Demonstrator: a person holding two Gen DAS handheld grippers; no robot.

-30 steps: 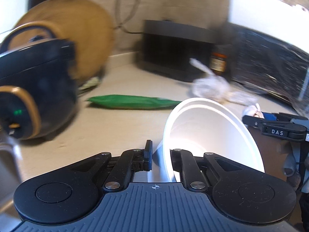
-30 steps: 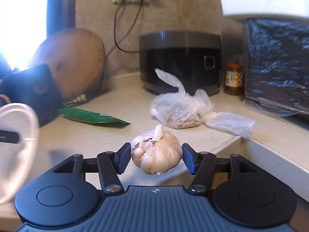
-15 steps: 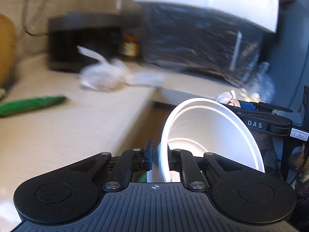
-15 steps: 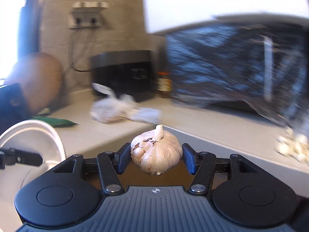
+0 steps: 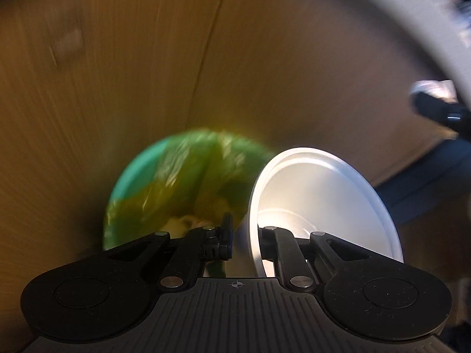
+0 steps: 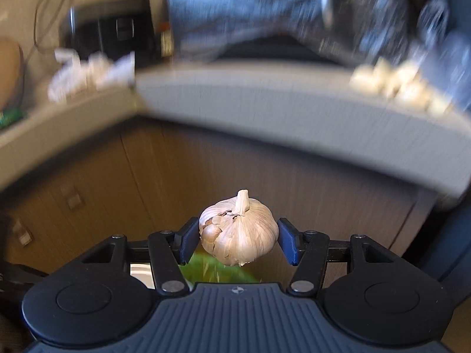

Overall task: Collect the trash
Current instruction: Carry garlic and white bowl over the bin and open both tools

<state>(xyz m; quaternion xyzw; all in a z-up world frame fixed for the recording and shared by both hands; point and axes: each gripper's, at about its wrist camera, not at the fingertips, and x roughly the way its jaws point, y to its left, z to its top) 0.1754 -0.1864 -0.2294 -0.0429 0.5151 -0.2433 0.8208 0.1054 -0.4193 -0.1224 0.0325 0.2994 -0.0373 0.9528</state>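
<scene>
My left gripper [image 5: 243, 235] is shut on the rim of a white plastic bowl [image 5: 323, 200], held on edge with its opening facing me. Below and left of it is a green bin with a yellow-green bag liner [image 5: 176, 182], blurred by motion. My right gripper [image 6: 238, 241] is shut on a whole garlic bulb [image 6: 238, 235], stem up. A bit of the green bin [image 6: 212, 272] shows just under the bulb. The right gripper appears at the right edge of the left wrist view [image 5: 435, 108].
Brown wooden cabinet doors [image 6: 235, 170] stand behind the bin, under the grey counter edge [image 6: 265, 100]. On the counter are a clear plastic bag [image 6: 88, 73], loose garlic cloves [image 6: 394, 85], a black appliance [image 6: 112, 32] and a dark plastic sheet [image 6: 265, 8].
Both grippers have dropped from counter height to below the counter edge, facing the cabinets and the green bin. Each keeps its hold: bowl in the left, garlic in the right.
</scene>
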